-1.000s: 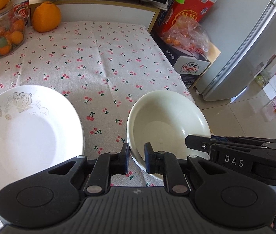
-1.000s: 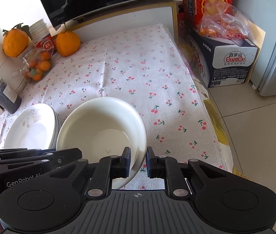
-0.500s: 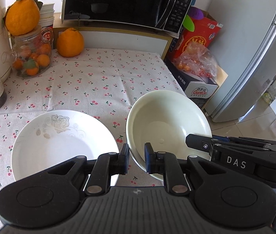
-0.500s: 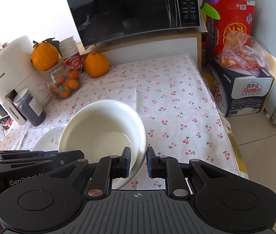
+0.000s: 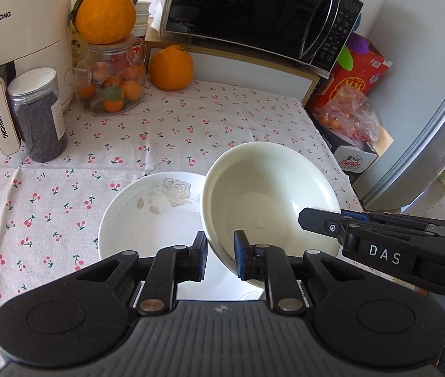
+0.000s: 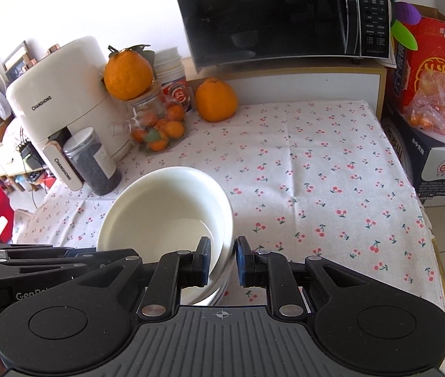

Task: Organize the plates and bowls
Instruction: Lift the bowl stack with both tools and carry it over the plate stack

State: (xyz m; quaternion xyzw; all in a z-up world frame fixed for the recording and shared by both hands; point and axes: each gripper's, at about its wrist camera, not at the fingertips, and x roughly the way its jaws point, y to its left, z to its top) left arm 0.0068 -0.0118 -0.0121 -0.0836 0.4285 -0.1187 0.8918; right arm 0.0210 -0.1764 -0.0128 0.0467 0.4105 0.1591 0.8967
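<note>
A plain white bowl [image 5: 272, 194] is held in the air between both grippers, partly over a white plate with a rose print [image 5: 147, 216] that lies on the cherry-print tablecloth [image 5: 191, 132]. My left gripper [image 5: 220, 259] is shut on the bowl's near left rim. My right gripper [image 6: 222, 262] is shut on the bowl's [image 6: 165, 207] right rim; the right gripper also shows in the left wrist view [image 5: 319, 220]. In the right wrist view the plate's edge [image 6: 225, 289] peeks out under the bowl; the rest is hidden.
At the table's back left stand a white air fryer [image 5: 18, 44], a dark jar [image 5: 41, 116] and a glass jar of oranges [image 5: 112, 84]. A microwave [image 5: 253, 12] sits behind. Boxes [image 5: 354, 144] stand on the floor to the right.
Both grippers have lifted the bowl off the cloth and carried it left, so it now hangs partly over the rose plate. The grip on the rim is unchanged.
</note>
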